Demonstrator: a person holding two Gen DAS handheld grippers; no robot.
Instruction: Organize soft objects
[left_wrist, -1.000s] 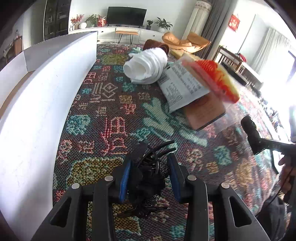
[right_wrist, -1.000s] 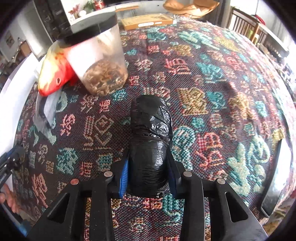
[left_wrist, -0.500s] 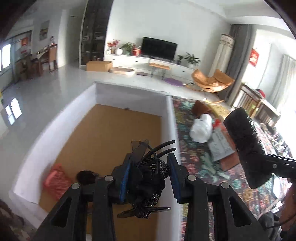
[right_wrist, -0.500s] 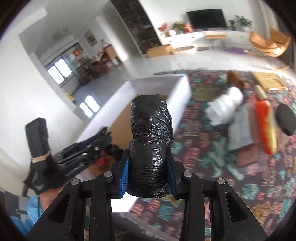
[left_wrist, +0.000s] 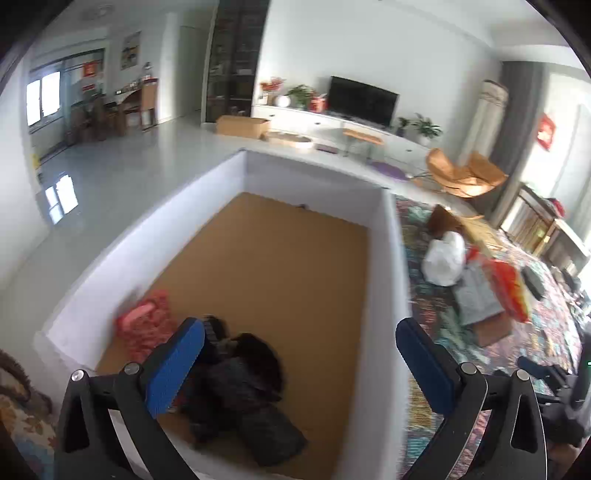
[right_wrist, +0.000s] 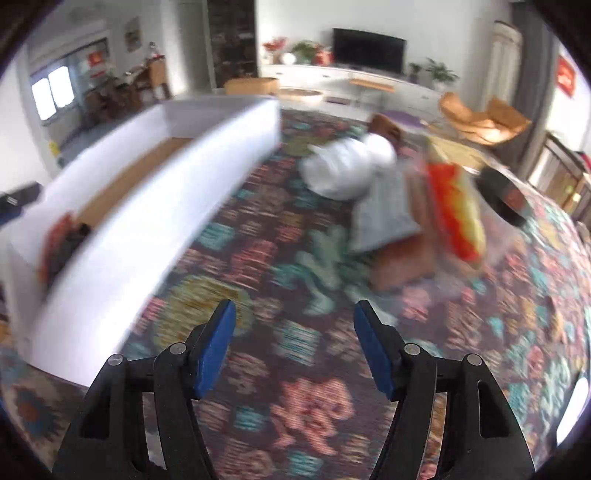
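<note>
- My left tongs (left_wrist: 299, 362) hang over the white box (left_wrist: 391, 236), fingers wide apart, empty.
- Black bundles (left_wrist: 240, 391) and a red pouch (left_wrist: 146, 326) lie in the box's near corner.
- My right tongs (right_wrist: 295, 347) stand apart, empty, above the patterned cloth (right_wrist: 314, 406); a white bag (right_wrist: 347, 168) lies beyond.

Bright daylight, fisheye warp, motion blur

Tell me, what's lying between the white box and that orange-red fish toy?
In the right wrist view, patterned rug, then a white bag and a grey packet beside the fish toy. The white box stands left.
</note>
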